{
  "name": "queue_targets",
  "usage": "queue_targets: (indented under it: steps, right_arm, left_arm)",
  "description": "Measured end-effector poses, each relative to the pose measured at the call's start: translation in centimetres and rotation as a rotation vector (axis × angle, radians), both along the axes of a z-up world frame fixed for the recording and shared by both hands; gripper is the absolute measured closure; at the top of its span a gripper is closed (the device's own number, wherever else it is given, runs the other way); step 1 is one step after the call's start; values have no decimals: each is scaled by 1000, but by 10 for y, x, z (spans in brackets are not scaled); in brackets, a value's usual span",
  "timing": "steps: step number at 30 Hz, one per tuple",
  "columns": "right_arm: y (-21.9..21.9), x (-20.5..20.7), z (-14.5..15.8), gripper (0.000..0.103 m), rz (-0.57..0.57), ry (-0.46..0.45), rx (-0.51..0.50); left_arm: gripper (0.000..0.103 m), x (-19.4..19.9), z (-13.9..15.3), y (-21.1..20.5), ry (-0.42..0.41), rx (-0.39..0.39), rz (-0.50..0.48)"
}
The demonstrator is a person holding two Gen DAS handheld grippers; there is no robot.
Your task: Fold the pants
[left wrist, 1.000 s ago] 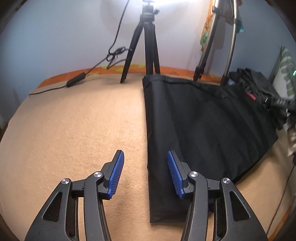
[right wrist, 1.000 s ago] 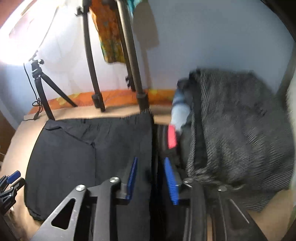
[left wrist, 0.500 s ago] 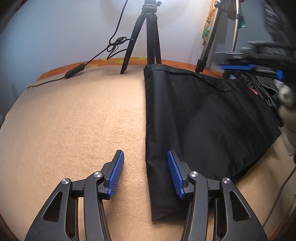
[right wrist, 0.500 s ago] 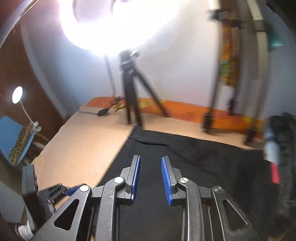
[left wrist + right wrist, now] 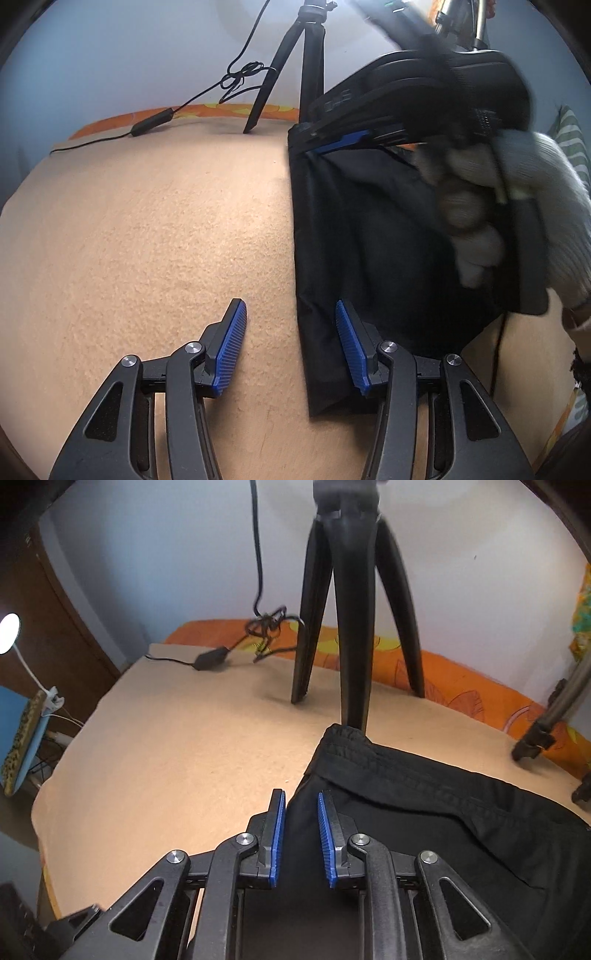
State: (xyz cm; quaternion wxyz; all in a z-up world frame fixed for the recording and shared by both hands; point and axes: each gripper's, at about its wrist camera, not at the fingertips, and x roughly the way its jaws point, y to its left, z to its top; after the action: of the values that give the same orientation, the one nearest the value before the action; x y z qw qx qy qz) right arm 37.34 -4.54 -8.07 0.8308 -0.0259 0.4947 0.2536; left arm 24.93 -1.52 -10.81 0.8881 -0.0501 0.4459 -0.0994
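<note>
Black pants (image 5: 354,236) lie flat on a tan blanket (image 5: 155,229), folded lengthwise, the waistband (image 5: 354,749) at the far end. My left gripper (image 5: 290,347) is open and empty, low over the blanket, straddling the pants' left edge near the hem corner. My right gripper (image 5: 301,834) is open, its blue pads on either side of the pants' left edge just below the waistband corner. It also shows in the left wrist view (image 5: 413,107), held by a gloved hand above the far corner of the pants.
A black tripod (image 5: 351,602) stands just behind the waistband, and a second stand's feet (image 5: 535,738) are at the right. A cable with an inline box (image 5: 210,661) lies at the back left. An orange sheet (image 5: 461,686) borders the far edge. The blanket's left edge (image 5: 48,786) drops off.
My right gripper has swung from the clothes pile at the right across the pants to the waistband's left corner. My left gripper has barely moved.
</note>
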Motion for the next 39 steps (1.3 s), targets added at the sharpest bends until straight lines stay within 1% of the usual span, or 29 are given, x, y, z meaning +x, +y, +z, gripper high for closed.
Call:
queue_targets:
  steps: [5, 8, 9, 12, 15, 16, 17, 19, 20, 24, 25, 28, 32, 36, 39]
  right_arm:
    - [7, 12, -20, 82, -20, 49, -18]
    - [10, 14, -19, 79, -22, 57, -30]
    - [11, 15, -17, 76, -22, 63, -35]
    - [19, 12, -12, 69, -8, 70, -73]
    - [30, 6, -10, 68, 10, 81, -136]
    - [35, 5, -12, 68, 14, 85, -171]
    - [39, 5, -14, 68, 20, 90, -208]
    - [45, 6, -20, 68, 22, 98, -252]
    - [47, 6, -21, 70, 20, 93, -268]
    - [49, 4, -22, 84, 14, 65, -300]
    - [48, 4, -21, 90, 11, 60, -293]
    - [35, 2, -14, 98, -21, 66, -215]
    - [18, -1, 0, 100, -42, 63, -105]
    - [-5, -5, 17, 100, -66, 69, -3]
    - [-10, -6, 24, 100, -74, 69, 34]
  left_arm:
    - [54, -4, 1, 8, 14, -44, -1]
    - [54, -4, 1, 10, 19, -57, 4]
    - [54, -5, 1, 11, 19, -61, 7]
    - [53, -6, 2, 13, 24, -75, 16]
    - [52, -8, 3, 15, 32, -108, 27]
    - [51, -8, 3, 16, 34, -117, 29]
    - [51, -8, 3, 17, 38, -127, 33]
    - [50, -7, 4, 19, 44, -139, 37]
    - [49, -6, 4, 19, 47, -144, 39]
    - [44, -1, 4, 20, 56, -162, 58]
    - [43, 1, 5, 20, 58, -169, 64]
    - [39, 6, 4, 19, 62, -189, 74]
    - [35, 8, 4, 15, 60, -216, 80]
    - [35, 9, 3, 18, 55, -269, 100]
    - [38, 11, 2, 16, 61, -308, 87]
